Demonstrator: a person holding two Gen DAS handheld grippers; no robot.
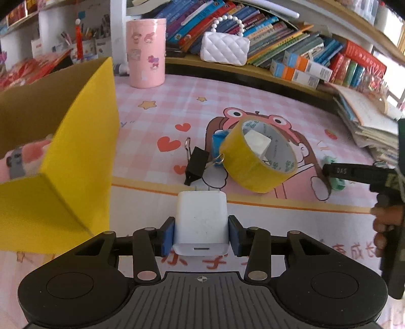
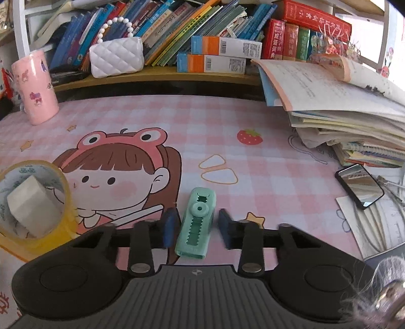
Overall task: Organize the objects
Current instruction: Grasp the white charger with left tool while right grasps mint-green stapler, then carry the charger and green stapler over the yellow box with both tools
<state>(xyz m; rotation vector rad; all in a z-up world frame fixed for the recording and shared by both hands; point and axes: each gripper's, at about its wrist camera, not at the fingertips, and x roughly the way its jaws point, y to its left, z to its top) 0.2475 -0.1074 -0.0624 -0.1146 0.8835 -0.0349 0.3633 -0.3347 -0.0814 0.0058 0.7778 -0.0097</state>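
Yellow cardboard box [image 1: 83,151] fills the left side of the left wrist view, just beside the left tool [image 1: 201,235]. That tool is clenched on a white charger [image 1: 201,217], 1 blue pad flat on each side, prongs pointing away. Straight ahead of it on the pink checked surface [image 2: 227,121] lie a black binder clip [image 1: 196,164] and a yellow tape roll [image 1: 255,162] tipped on its edge with a white block [image 1: 258,144] sitting inside, so that patch is pretty crowded.

The right tool [image 2: 195,227] has a green crocodile-shaped gadget [image 2: 197,222] lying on the surface between its pads and looks closed on it, though the right pad is smeared, so contact on that side is hard to see. The tape roll sits close on its left. Off to the right there's a phone [image 2: 359,186] and a sagging paper stack [image 2: 341,114]. At the back stand a pink cup [image 2: 35,86] and a white quilted purse [image 2: 116,58], with packed books [image 2: 177,22] behind.
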